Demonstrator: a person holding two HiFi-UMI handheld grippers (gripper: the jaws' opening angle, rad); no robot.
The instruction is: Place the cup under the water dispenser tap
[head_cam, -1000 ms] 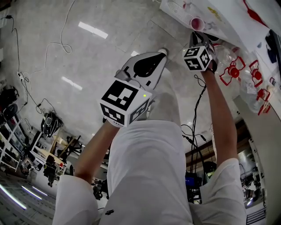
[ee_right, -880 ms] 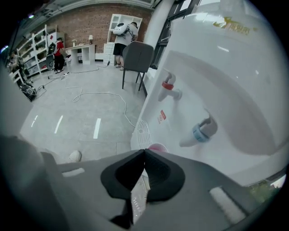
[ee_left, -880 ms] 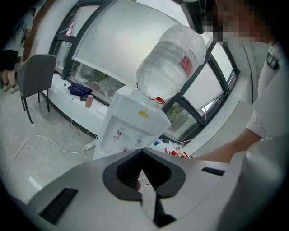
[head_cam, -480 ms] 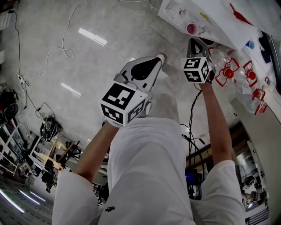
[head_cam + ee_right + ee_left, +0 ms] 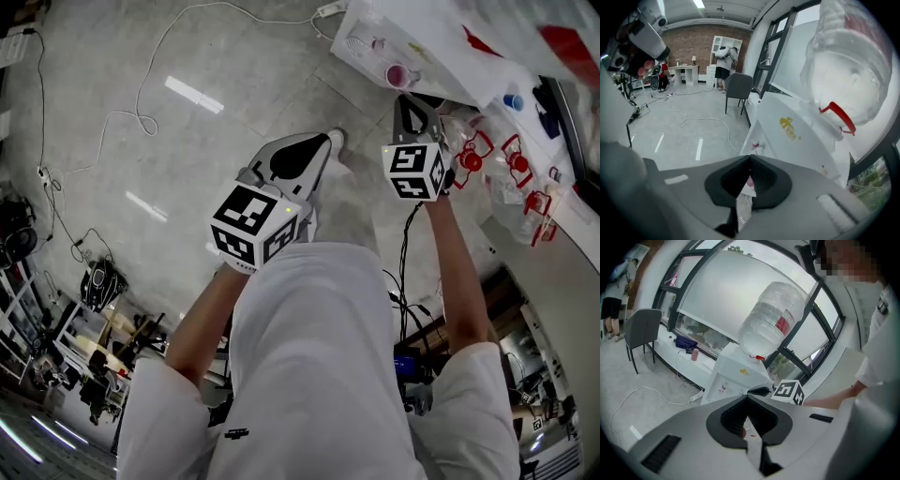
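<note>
Yellow logo (image 5: 789, 125) on dispenser (image 5: 806, 150): too small to read. Red label (image 5: 782, 325) on 1 water bottle (image 5: 768, 319): illegible. 1 pink cup (image 5: 397, 75) at dispenser front, just past my right claw (image 5: 750, 157); only sliver shows through its slit, contact unclear. My 2 claws clenched, tips meeting; left claw (image 5: 748, 398) grasps nothing

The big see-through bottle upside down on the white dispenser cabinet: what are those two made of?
The big see-through bottle looks like clear plastic: cloudy, ribbed walls catching light. The white dispenser cabinet seems painted metal or hard plastic, smooth with a slight sheen; the pictures don't settle which.
</note>
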